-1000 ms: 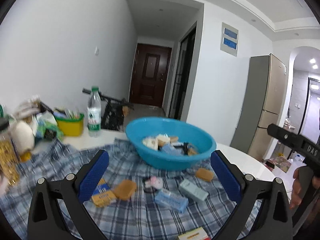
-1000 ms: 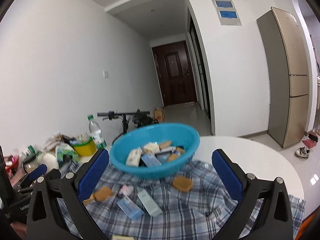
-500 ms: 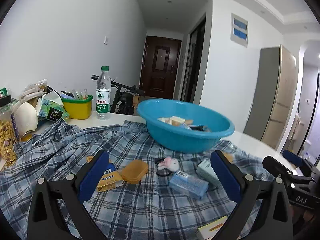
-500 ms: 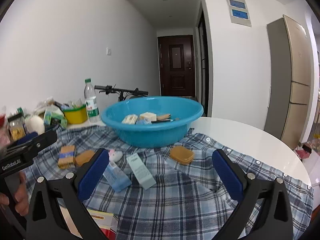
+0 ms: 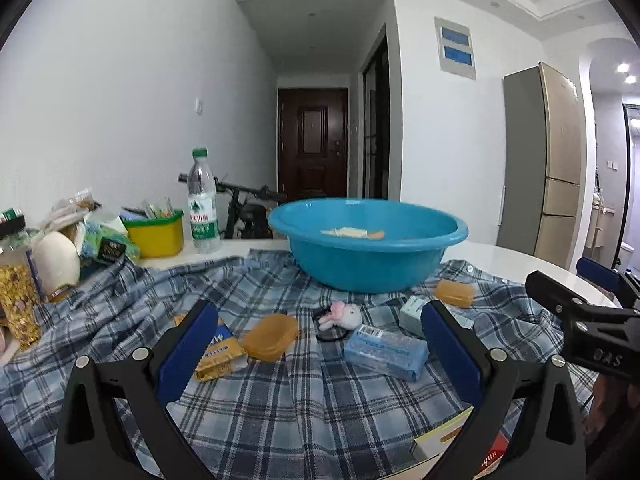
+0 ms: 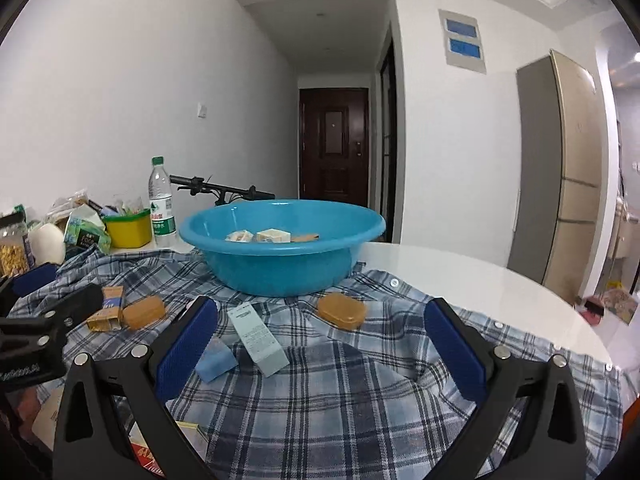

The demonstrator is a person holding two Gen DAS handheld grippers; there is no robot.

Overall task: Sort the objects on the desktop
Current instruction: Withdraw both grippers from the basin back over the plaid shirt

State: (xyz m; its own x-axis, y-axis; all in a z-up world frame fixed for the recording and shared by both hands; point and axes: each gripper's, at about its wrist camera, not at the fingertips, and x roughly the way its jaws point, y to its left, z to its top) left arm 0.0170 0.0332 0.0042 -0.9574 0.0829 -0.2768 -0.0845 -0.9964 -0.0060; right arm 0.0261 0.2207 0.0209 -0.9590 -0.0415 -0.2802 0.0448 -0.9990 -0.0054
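Note:
A blue basin (image 5: 368,248) (image 6: 280,256) with several small packets inside stands on a plaid cloth (image 5: 280,400). In front of it lie an orange soap case (image 5: 270,336), a yellow-blue packet (image 5: 218,354), a small plush rabbit (image 5: 344,315), a light blue box (image 5: 386,352) and a second orange case (image 5: 454,293) (image 6: 342,310). A pale green carton (image 6: 258,338) and a blue block (image 6: 214,362) lie near my right gripper (image 6: 320,354). My left gripper (image 5: 318,354) and the right one both stand open and hold nothing, low over the cloth.
At the back left stand a water bottle (image 5: 203,200), a yellow tub (image 5: 154,234), snack bags and a jar (image 5: 16,280). A red-and-white box (image 5: 460,446) lies at the near edge. The white round table (image 6: 500,280) runs bare to the right. A fridge (image 5: 548,156) stands beyond.
Both grippers have come down and drawn back toward the near edge, so the basin is seen from the side instead of from above. Nothing was picked up.

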